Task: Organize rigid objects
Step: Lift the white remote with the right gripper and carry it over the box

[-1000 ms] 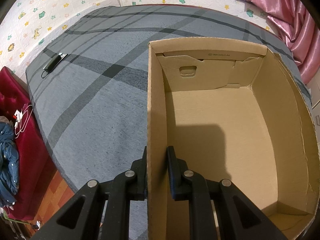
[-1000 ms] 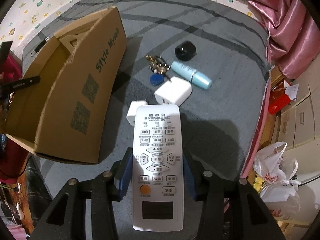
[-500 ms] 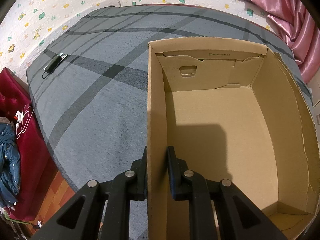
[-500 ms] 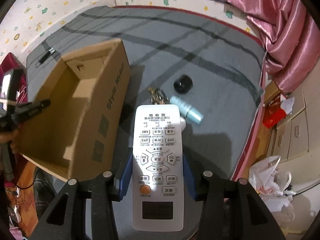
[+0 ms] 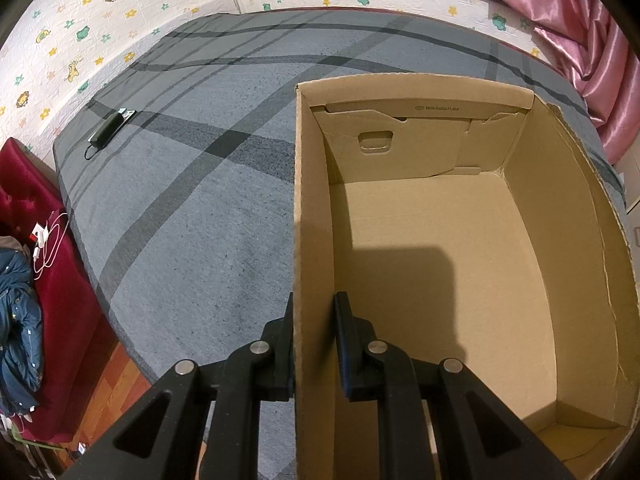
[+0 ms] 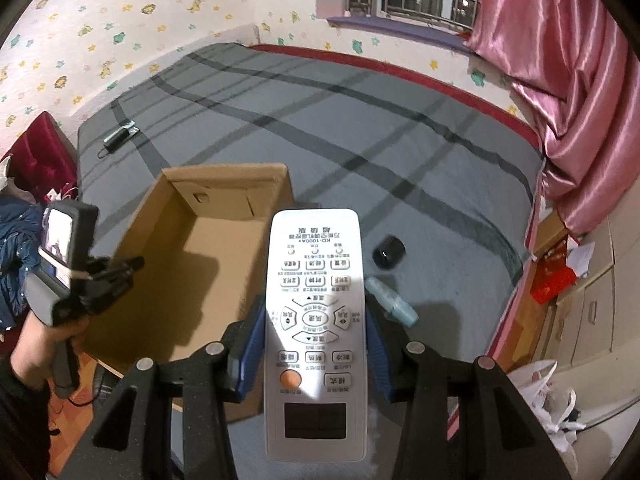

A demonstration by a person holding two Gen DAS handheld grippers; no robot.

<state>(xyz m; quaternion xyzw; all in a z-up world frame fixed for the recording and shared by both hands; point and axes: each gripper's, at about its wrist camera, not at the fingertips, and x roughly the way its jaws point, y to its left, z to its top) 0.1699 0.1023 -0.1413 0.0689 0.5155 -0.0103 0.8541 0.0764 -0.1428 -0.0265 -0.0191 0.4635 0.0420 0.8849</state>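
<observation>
Remote (image 6: 316,320) above cardboard box (image 6: 192,248) (clamped)

The remote control (image 6: 316,332) hid part of the turquoise bottle (image 6: 394,306) and the near right corner of the cardboard box (image 6: 224,200). The box's lower edge ran out of the left wrist view. Print on the remote was too small to read. The left tool (image 6: 120,270) showed blurred, its tips indistinct.

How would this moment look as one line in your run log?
left gripper: clamps cardboard box wall | right gripper: holds remote | box: empty
</observation>
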